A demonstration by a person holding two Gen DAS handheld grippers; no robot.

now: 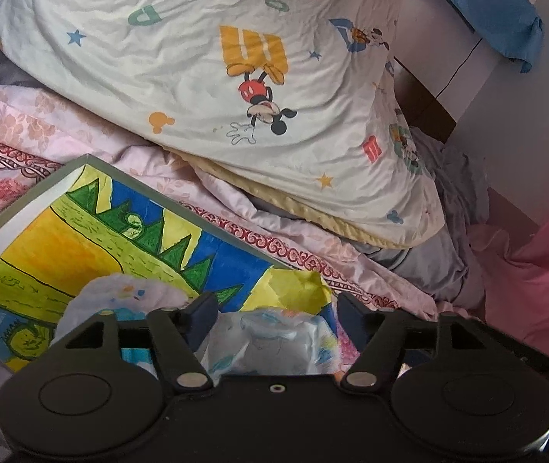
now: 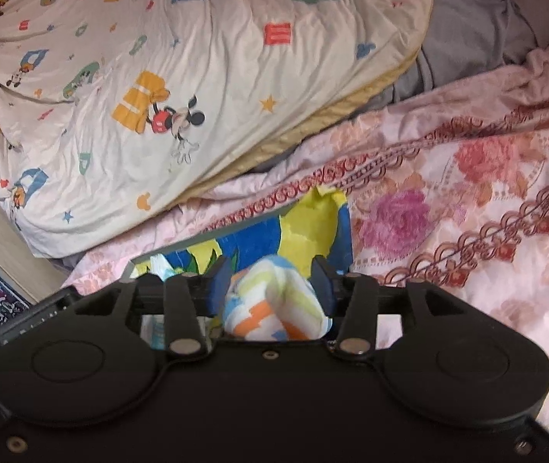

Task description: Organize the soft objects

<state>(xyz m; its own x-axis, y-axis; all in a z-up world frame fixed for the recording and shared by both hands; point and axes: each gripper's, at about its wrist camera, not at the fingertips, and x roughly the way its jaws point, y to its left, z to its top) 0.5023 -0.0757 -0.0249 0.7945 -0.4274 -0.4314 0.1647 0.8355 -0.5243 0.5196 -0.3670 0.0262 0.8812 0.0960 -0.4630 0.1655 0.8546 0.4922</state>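
A shallow grey-rimmed box (image 1: 62, 177) lined with a bright yellow, green and blue drawing lies on the bed. In the left wrist view, my left gripper (image 1: 276, 308) stands open and wide over the box's near corner. A pale crinkled soft piece with blue prints (image 1: 274, 339) lies between and below its fingers, apart from the pads. A second pale bundle (image 1: 120, 301) rests just to its left. In the right wrist view, my right gripper (image 2: 270, 277) is partly open around a rolled soft piece striped orange, green and blue (image 2: 274, 305), above the box (image 2: 259, 235).
A cream cartoon-mouse quilt (image 1: 197, 77) (image 2: 120, 96) is heaped behind the box. A pink floral bedspread (image 2: 448, 212) covers the bed, with grey cloth (image 2: 467, 31) beyond it. Blue fabric (image 1: 505, 7) hangs at the upper right, and pink cloth (image 1: 544, 270) lies at the right.
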